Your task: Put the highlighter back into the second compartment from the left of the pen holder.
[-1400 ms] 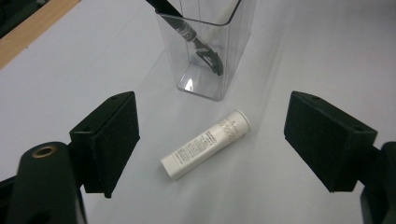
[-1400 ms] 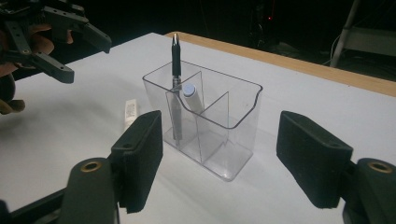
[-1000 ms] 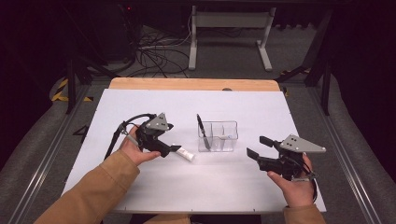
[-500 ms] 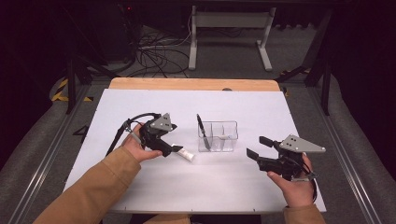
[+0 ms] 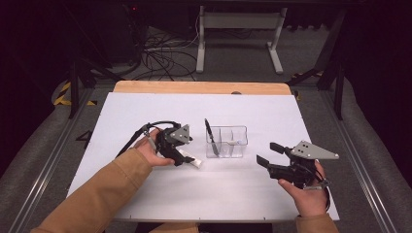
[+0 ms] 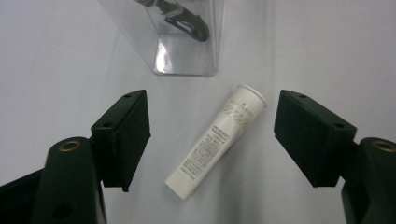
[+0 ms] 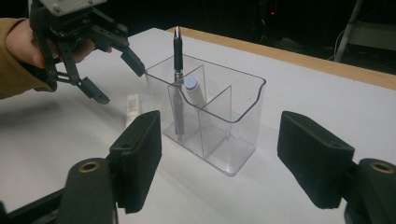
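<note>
the left gripper [image 6: 212, 135] hangs low over the white counter [image 5: 243, 184] with its jaws wide apart; between them, but touching neither, a small white tube [image 6: 217, 140] lies flat and slanted on the counter, its round cap toward the clear organizer [image 6: 187, 51]; the print on the tube is too small to read; in the high view the tube [image 5: 190, 160] is partly hidden under the left gripper [image 5: 180, 154], only its end shows just beside the organizer [image 5: 226, 141].

in the left gripper view the organizer is cut off by the top edge, and the dark thing inside it is blurred through the plastic; from the right gripper view it is a dark pen [image 7: 178, 74] standing upright in the left compartment of the organizer [image 7: 210, 116], its tip above the rim; a second, pale tube-like thing [image 7: 195, 93] leans in a compartment beside the pen, what it is exactly i cannot tell.

the right gripper [image 7: 219, 163] is also open and holds nothing, its jaws on each side of the organizer as seen, but well apart from it; in the high view the right gripper [image 5: 269, 154] is at the right of the counter, held in a hand [image 5: 306, 191]; the far edge of the counter is bare wood [image 5: 199, 87]; the floor behind is dark, with cables [image 5: 160, 53] hard to make out.
</note>
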The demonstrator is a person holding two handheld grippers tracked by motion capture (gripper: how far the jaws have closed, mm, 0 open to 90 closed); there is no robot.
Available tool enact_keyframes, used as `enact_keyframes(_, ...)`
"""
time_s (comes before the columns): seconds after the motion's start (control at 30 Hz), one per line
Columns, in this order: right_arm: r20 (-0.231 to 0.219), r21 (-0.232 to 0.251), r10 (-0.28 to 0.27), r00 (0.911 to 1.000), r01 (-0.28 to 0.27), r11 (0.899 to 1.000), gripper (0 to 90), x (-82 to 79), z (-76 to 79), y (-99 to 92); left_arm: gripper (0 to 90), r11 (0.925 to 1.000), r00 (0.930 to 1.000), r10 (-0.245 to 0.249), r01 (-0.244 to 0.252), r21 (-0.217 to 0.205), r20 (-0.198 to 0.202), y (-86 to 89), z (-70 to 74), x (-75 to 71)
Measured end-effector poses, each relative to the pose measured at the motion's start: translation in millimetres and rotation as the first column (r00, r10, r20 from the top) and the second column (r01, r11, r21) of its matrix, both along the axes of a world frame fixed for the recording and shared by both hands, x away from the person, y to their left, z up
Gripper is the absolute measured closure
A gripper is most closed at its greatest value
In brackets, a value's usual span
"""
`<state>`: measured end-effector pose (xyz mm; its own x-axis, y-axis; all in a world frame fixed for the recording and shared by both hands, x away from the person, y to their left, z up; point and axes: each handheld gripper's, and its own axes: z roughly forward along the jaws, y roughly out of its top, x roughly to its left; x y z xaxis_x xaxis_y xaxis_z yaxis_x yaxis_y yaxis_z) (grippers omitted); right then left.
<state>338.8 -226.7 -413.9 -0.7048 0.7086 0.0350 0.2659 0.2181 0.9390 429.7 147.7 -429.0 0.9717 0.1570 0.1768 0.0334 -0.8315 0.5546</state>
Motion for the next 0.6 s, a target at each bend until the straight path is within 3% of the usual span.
enact_keyframes(0.3,-0.010,-0.008,-0.007,0.9999,0.007,1.000,31.1,-4.6,-1.9,-1.1,33.7,0.9974,0.9990,-0.041,0.042,0.059,-0.019,-9.4,-11.6,3.9)
enact_keyframes(0.6,-0.020,-0.004,-0.017,0.9997,0.017,1.000,31.1,-8.9,-3.0,-4.1,39.2,0.9873,0.9959,-0.086,0.089,0.132,-0.029,-17.7,-25.3,5.9)
